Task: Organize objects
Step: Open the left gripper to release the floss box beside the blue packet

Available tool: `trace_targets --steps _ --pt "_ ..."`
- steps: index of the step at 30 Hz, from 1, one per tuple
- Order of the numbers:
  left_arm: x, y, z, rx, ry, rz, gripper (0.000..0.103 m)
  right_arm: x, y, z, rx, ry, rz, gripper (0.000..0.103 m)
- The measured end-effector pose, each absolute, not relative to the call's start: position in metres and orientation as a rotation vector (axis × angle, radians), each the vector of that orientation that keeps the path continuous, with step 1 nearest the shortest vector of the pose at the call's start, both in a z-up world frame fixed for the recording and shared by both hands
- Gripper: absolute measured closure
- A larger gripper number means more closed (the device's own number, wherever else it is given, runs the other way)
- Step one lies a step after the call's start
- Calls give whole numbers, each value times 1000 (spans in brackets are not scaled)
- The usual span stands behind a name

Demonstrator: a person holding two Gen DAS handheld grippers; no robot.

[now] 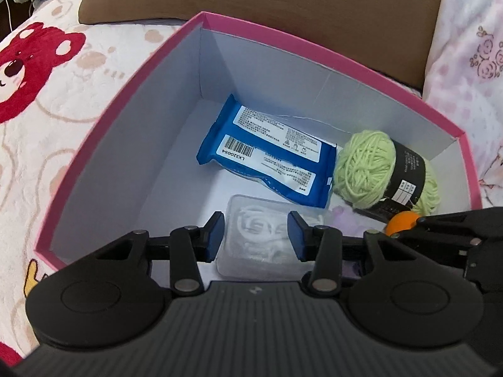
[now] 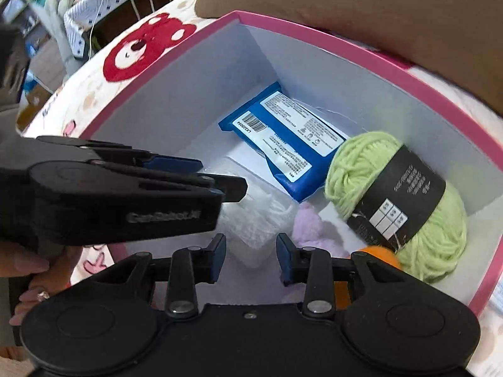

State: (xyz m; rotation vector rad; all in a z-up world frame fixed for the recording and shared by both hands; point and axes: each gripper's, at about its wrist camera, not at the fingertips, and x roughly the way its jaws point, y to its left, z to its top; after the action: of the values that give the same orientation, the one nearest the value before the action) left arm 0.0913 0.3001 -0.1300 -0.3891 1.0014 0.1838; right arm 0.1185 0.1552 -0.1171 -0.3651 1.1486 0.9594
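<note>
My left gripper (image 1: pixel 256 234), jaws parted and empty, hangs straight over the clear plastic case (image 1: pixel 261 238) in the pink-rimmed box (image 1: pixel 125 94) — nearer than my right gripper (image 2: pixel 251 257), also open, empty.

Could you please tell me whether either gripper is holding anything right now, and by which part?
Nothing is held: the left gripper and right gripper are both open above the clear plastic case.

Packet (image 1: pixel 267 154) in box (image 1: pixel 125 100), yarn (image 1: pixel 377 169) right of it, clear case (image 1: pixel 261 238) in front, possibly touching
</note>
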Motion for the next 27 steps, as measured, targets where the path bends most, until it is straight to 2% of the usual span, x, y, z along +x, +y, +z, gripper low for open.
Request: trace_targets --steps 14,27 --pt "95 291 -133 -394 1009 191 63 117 142 -105 -383 1113 989 62" --pt "80 290 -106 -399 975 215 61 102 121 -75 -363 1036 1018 61"
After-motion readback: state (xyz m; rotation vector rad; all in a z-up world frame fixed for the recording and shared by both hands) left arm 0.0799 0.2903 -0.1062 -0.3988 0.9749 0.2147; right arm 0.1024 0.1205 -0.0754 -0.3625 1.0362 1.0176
